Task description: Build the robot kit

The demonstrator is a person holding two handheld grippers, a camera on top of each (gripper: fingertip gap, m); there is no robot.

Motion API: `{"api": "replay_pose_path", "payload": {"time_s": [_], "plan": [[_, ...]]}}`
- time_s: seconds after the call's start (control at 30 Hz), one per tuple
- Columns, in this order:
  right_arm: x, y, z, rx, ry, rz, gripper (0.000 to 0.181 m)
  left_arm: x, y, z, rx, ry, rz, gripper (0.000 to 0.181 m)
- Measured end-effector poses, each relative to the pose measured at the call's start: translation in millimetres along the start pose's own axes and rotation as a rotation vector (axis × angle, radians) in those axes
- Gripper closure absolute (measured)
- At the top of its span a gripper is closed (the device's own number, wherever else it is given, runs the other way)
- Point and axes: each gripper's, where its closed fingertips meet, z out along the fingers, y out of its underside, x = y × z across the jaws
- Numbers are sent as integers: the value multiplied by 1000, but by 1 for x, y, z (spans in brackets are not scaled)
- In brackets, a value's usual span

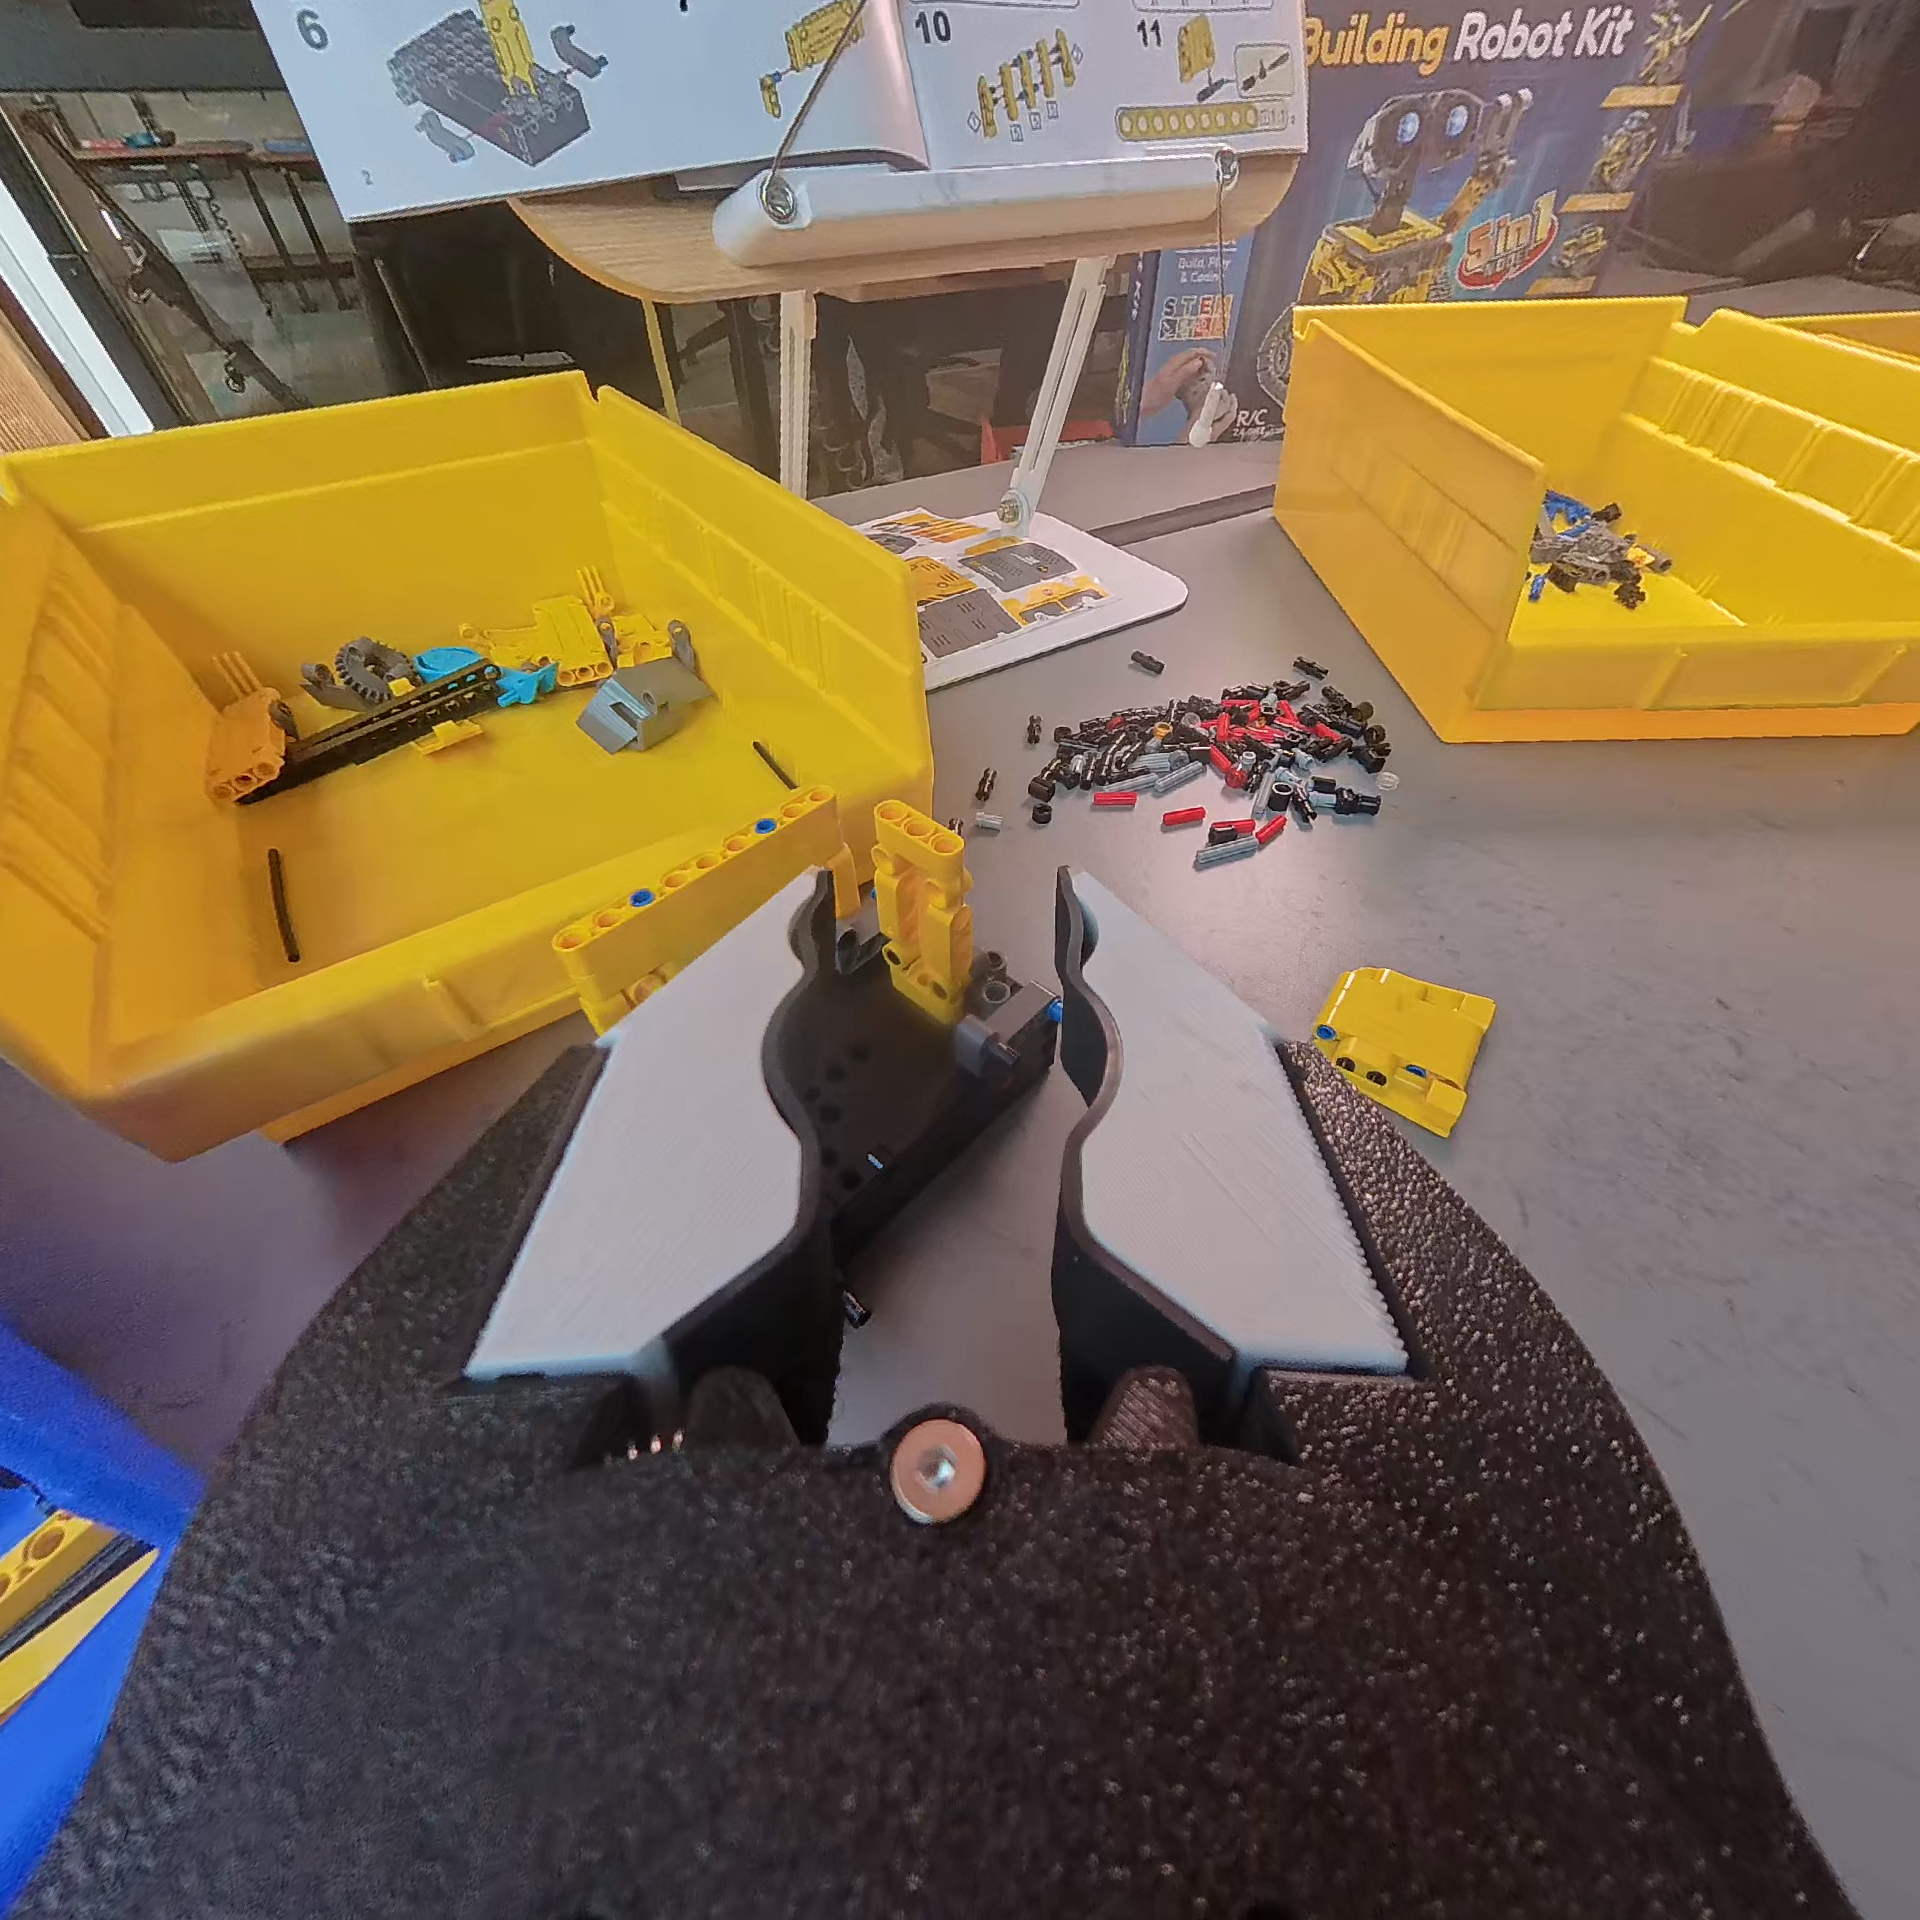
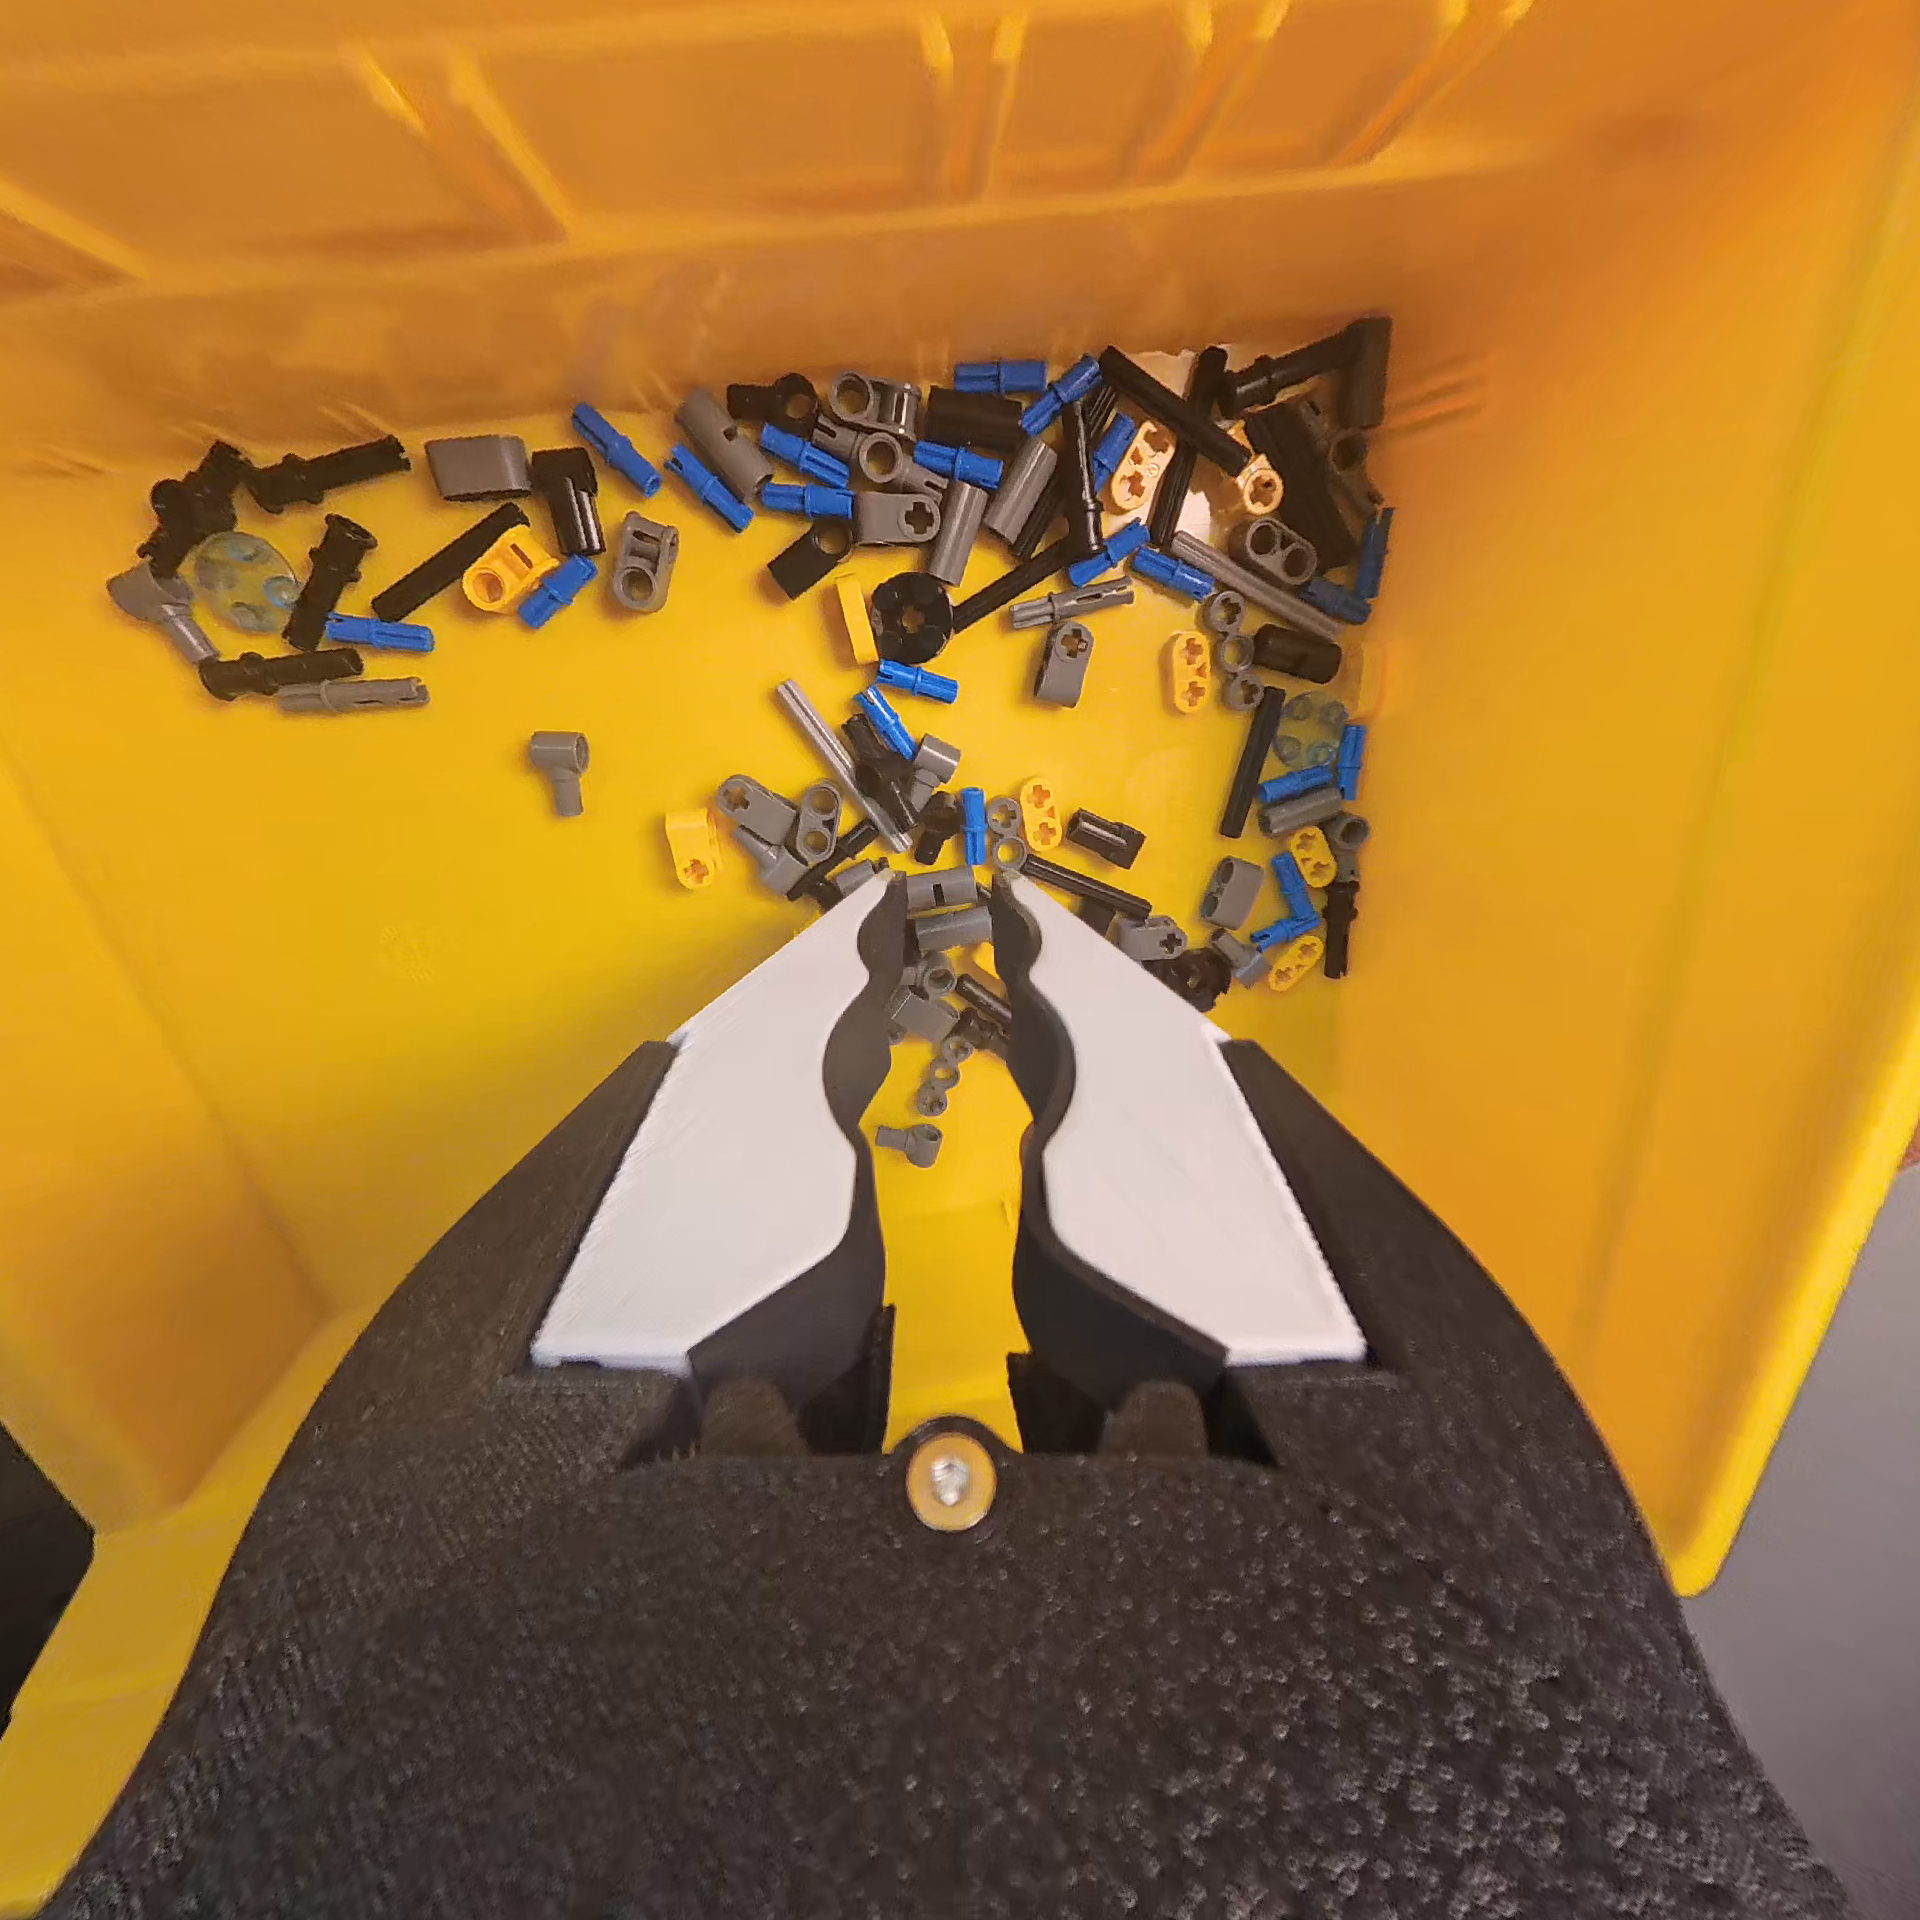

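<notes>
Two grippers show, one per wrist view. The left gripper [image 1: 945,914] hovers over the grey table [image 1: 1558,1195] with its jaws apart around a black block assembly [image 1: 914,1091] that carries an upright yellow beam piece [image 1: 920,914]; whether the fingers press on it I cannot tell. A yellow bin [image 1: 499,790] of mixed parts sits just left, a loose pile of pins [image 1: 1216,753] lies farther off to the right, and a flat yellow panel [image 1: 1403,1044] lies near on the right. The right gripper [image 2: 940,883] reaches into another yellow bin [image 2: 312,987], jaws slightly apart over small grey connectors [image 2: 940,925] among scattered blue pins [image 2: 800,457].
</notes>
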Motion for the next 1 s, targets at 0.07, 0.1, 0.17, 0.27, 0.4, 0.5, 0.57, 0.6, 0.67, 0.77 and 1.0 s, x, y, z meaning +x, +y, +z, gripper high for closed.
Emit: {"api": "replay_pose_path", "payload": {"time_s": [0.07, 0.1, 0.17, 0.27, 0.4, 0.5, 0.57, 0.6, 0.67, 0.77, 1.0], "plan": [[1, -1, 3, -7, 9, -15, 167, 0, 0, 0, -1, 1, 0, 140], [1, -1, 5, -14, 4, -17, 168, 0, 0, 0, -1, 2, 0, 140], [1, -3, 8, -9, 0, -24, 168, 0, 0, 0, 0, 2, 0, 140], [-5, -10, 9, 23, -36, -40, 168, 0, 0, 0, 0, 3, -3, 140], [-10, -13, 10, 36, -29, -99, 168, 0, 0, 0, -2, 6, -9, 140], [-12, -15, 10, 51, -12, -135, 170, 0, 1, 1, -3, 9, -11, 140], [-15, -18, 11, 65, -21, -139, 173, 0, 1, 1, -4, 10, -11, 140], [-17, -17, 12, 62, -34, -138, 173, 0, 1, 1, -4, 12, -11, 140], [-24, -14, 13, 51, -79, -138, 175, 0, 0, 1, -1, 12, -13, 140], [-29, -11, 6, 58, -125, -111, 176, -1, 0, 0, 1, 13, -18, 140], [-4, 1, 1, 34, -49, -67, 172, 0, 1, 1, -2, 18, -18, 140]]}}
